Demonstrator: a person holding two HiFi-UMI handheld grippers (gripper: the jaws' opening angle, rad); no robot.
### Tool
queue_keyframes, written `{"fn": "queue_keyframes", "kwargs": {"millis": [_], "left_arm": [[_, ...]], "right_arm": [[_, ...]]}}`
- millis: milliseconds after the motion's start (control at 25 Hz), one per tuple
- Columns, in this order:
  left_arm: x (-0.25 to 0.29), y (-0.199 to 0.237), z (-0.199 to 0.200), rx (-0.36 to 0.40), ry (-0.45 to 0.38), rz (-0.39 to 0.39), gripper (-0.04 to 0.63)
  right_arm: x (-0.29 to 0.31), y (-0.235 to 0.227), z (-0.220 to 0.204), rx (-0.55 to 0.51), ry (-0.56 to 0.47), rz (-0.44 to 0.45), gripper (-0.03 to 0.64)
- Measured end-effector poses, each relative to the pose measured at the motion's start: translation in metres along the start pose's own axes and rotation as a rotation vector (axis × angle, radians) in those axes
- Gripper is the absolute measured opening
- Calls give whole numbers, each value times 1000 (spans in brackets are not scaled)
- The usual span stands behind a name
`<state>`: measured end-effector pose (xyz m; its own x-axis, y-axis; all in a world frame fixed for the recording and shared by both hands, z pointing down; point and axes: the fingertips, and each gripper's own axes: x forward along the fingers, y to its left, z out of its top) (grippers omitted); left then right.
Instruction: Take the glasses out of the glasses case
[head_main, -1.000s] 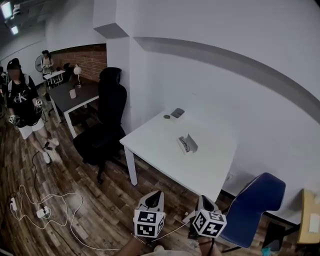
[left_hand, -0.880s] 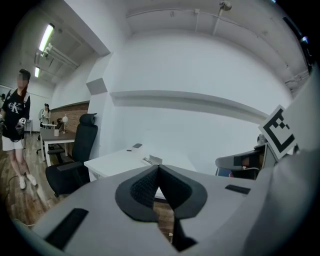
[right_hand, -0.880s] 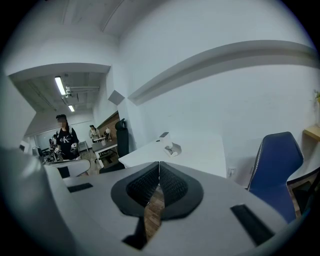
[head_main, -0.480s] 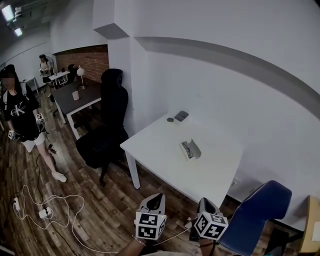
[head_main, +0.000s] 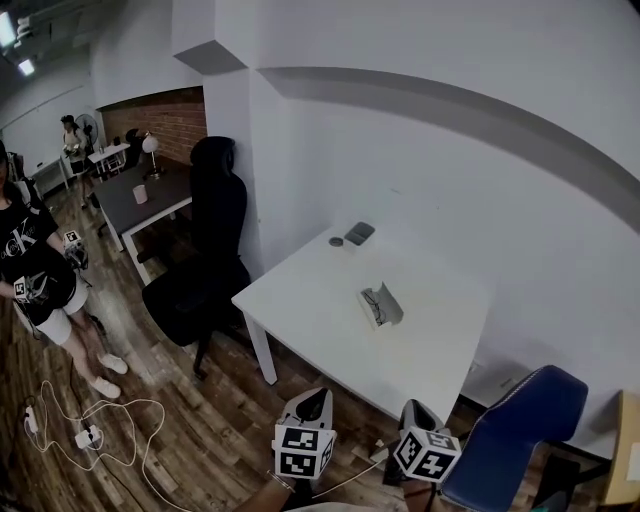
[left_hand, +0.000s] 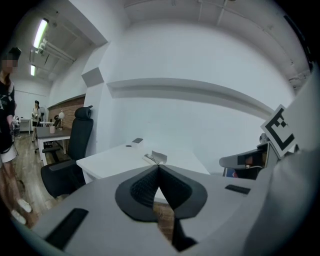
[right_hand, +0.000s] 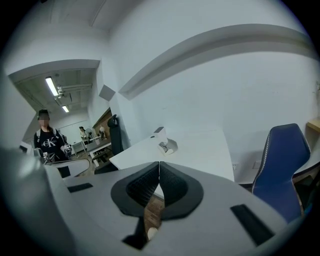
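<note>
I see my left claw (left_hand: 158, 167) and right claw (right_hand: 159, 164) closed and empty over the wood floor (head_main: 200, 430), well apart from the white counter (head_main: 320, 330) with the glasses case (head_main: 380, 305).

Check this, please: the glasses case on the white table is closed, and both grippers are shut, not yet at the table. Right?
The glasses case is open, not closed, its lid raised; the head view shows it. The rest holds: it lies on the white table, and the left gripper and right gripper are shut, short of it.
</note>
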<state>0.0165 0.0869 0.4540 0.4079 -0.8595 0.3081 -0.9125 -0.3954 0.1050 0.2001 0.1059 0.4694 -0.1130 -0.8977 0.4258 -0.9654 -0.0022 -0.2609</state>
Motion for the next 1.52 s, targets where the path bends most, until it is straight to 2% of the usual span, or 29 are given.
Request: {"fn": "queue_keyframes", "kwargs": {"millis": [240,720,1240,1440,1520], "left_arm": [[47,24,32,14,-41,-28,6],[147,86,80,25,-32,-95,6],[214,148,102,22,-12,-161,6],[233,157,98,46,14,-204,6],[238,157,95,32,21,-212,6]], "right_arm": [[45,14,30,-15,-37,-1,32],[140,34,84,9,-55,-68,32],[211,60,110,26,-58,-149,32],[217,58,114,31,-66,-202,32],[217,52,112,31,-53,-224,32]]}}
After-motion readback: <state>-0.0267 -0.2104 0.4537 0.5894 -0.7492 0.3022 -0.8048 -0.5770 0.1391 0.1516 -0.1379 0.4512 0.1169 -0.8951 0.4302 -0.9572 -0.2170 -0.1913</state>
